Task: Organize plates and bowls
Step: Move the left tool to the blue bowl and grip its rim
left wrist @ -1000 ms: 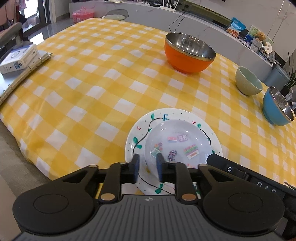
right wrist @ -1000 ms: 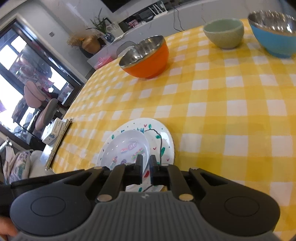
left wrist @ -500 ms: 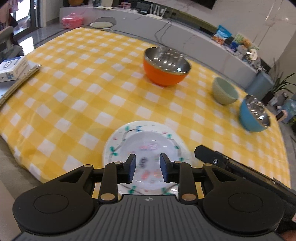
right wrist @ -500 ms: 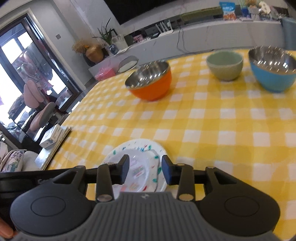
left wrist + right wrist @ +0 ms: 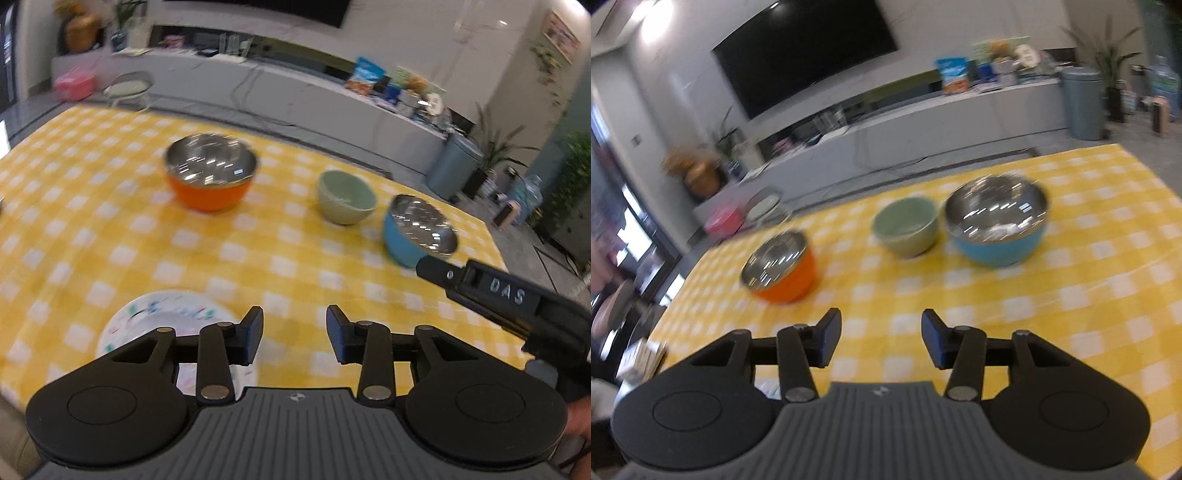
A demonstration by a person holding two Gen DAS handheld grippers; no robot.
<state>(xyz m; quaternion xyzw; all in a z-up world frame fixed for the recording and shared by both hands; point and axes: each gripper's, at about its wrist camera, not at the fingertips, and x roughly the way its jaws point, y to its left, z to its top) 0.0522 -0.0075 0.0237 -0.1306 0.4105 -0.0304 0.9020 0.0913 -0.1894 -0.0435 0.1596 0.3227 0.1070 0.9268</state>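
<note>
Left wrist view: my left gripper (image 5: 294,339) has its fingers spread wide with nothing between them. The decorated plate stack (image 5: 162,314) lies at lower left of the frame, partly under my left finger; blur prevents confirming how many plates it holds, though a smaller one appears to sit on a larger. Three bowls stand across the upper middle on the yellow checked tablecloth (image 5: 295,266): orange bowl (image 5: 209,184), green bowl (image 5: 346,197), blue bowl (image 5: 417,230). The right gripper's body enters at right, close to the blue bowl.

Right wrist view: my right gripper (image 5: 881,341) is likewise spread and empty. The same three bowls appear: orange bowl (image 5: 779,266) at left, green bowl (image 5: 906,230) centre, blue bowl (image 5: 997,229) right, green and blue just beside each other.

Risk assessment: both views are motion-blurred, so a fast approach could knock a bowl. The steel-lined rims look slippery; a shallow pinch may let one slide. Nesting in the wrong order would jam.
</note>
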